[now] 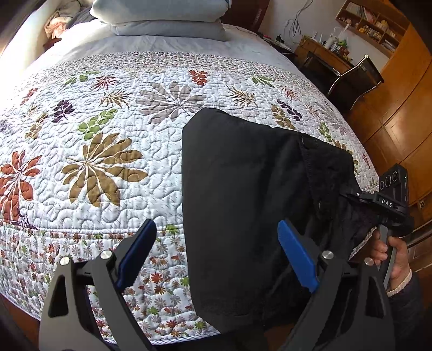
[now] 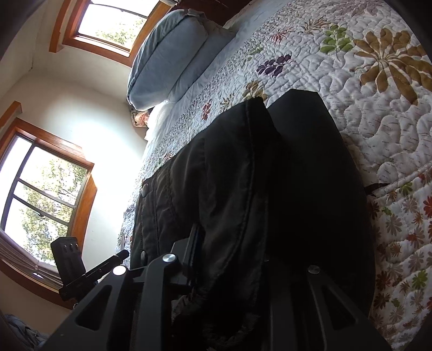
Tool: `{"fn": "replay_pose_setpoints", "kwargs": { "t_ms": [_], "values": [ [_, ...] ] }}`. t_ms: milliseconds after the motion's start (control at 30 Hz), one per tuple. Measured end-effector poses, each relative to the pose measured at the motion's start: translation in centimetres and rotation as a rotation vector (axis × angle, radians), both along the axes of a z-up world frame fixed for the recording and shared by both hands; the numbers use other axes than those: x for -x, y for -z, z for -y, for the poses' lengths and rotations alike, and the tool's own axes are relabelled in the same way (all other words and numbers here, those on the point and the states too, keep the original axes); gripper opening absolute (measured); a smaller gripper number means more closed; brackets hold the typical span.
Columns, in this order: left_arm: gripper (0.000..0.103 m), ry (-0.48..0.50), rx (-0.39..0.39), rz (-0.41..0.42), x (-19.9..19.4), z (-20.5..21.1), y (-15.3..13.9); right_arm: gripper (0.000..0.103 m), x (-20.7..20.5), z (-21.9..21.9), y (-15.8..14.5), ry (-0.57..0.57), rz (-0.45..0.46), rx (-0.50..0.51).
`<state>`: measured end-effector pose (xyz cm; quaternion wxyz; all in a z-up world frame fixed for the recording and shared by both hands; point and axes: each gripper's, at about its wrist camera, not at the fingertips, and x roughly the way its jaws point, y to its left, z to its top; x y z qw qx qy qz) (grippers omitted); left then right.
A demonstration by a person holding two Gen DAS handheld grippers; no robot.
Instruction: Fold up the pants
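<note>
Your left tongs point(image 1: 216, 256) stand spread wide, gripping nothing, above the bed's near edge. Your right tongs point(image 2: 253, 259) are clenched on the black pants point(image 1: 243, 189), which lie folded on the floral quilt point(image 1: 108, 135) near its edge.

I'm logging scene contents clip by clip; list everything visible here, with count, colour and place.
pants: one, black, partly folded on the bed's near right side, waistband end lifted.
quilt: one, white with leaf print, covering the bed.
pillows: two, pale blue, stacked at the head of the bed.
desk: one, wooden, far right, cluttered.
chair: one, dark with a metal frame, beside the desk.
wall shelf: one, wooden, above the desk.
windows: two, wood-framed.
left gripper: blue pads, open, over the pants' near edge.
right gripper: black, clamped on the waistband.
hand: one, holding the right gripper's handle.
</note>
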<state>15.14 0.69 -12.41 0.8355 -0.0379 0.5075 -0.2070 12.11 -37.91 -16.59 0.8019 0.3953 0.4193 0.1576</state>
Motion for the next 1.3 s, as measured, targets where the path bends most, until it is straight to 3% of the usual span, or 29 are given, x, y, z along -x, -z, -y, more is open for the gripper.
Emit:
{"fn": "replay_pose_setpoints", "kwargs": {
  "t_ms": [200, 467, 567, 767, 967, 1100, 1300],
  "values": [
    [0.091, -0.030, 0.001, -0.071, -0.8, -1.6, 1.7, 0.025, 0.0, -0.3, -0.2, -0.012, -0.004, 0.022],
    [0.092, -0.071, 0.190, -0.303, -2.0, -4.8, 5.1, 0.026, -0.3, -0.9, -0.6, -0.030, -0.005, 0.052],
    [0.091, -0.094, 0.250, -0.331, -1.8, -6.1, 5.2, 0.026, -0.5, -0.9, -0.5, -0.028, -0.005, 0.049],
    [0.091, -0.066, 0.553, -0.507, -2.1, -7.8, 7.6, 0.026, -0.6, -0.6, -0.3, -0.028, -0.011, 0.042],
    [0.091, -0.048, 0.688, -0.651, -1.9, -7.1, 11.3, 0.029, -0.9, -0.6, -0.3, -0.035, -0.023, 0.042],
    [0.091, -0.034, 0.724, -0.687, -1.9, -5.7, 12.6, 0.037, -1.2, -1.1, -0.7, -0.060, -0.024, 0.079],
    [0.092, 0.000, 0.728, -0.681, -2.1, -3.6, 12.6, 0.040, -1.3, -0.9, -0.6, -0.063, -0.033, 0.062]
  ]
}}
